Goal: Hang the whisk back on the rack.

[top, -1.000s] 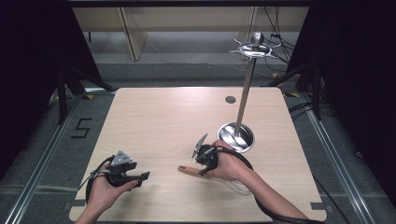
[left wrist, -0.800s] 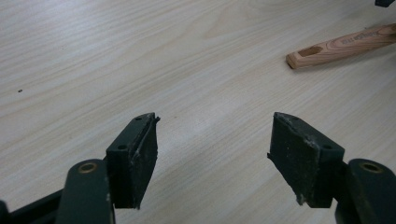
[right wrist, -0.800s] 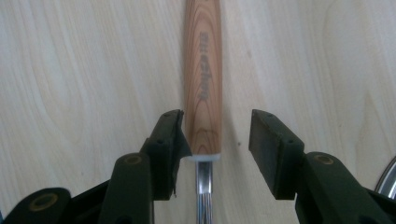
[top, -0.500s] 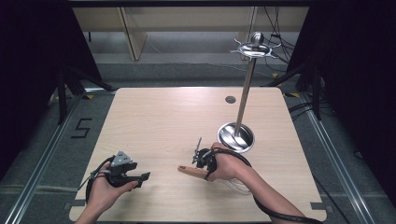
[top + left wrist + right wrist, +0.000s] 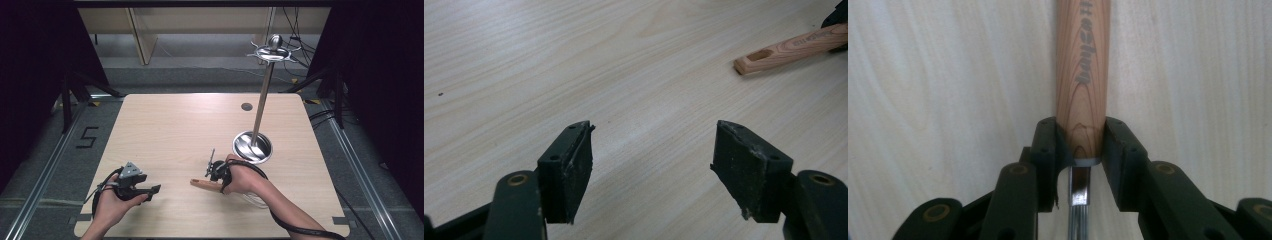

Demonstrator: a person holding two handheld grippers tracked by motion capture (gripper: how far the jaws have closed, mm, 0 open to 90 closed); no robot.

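A utensil with a wooden handle (image 5: 204, 185) lies low over the table near the front middle, its handle end pointing left. My right gripper (image 5: 220, 176) is shut on it where the handle meets a metal shaft. In the right gripper view both jaws press the handle (image 5: 1083, 75) from either side, and my right gripper (image 5: 1080, 142) hides the shaft's far end. My left gripper (image 5: 156, 189) rests at the front left, held in a hand, open with nothing in it. The left gripper view shows my left gripper (image 5: 651, 165) with its jaws wide apart and the handle's end (image 5: 791, 47) farther off.
A metal stand rises at the right on a round base (image 5: 242, 143), with a thin pole (image 5: 262, 100) and a hooked top (image 5: 272, 51). A small dark hole (image 5: 246, 106) marks the table behind it. Cables trail from both grippers.
My right hand has turned a little and drawn slightly toward the front edge with the utensil. The left gripper has stayed put.
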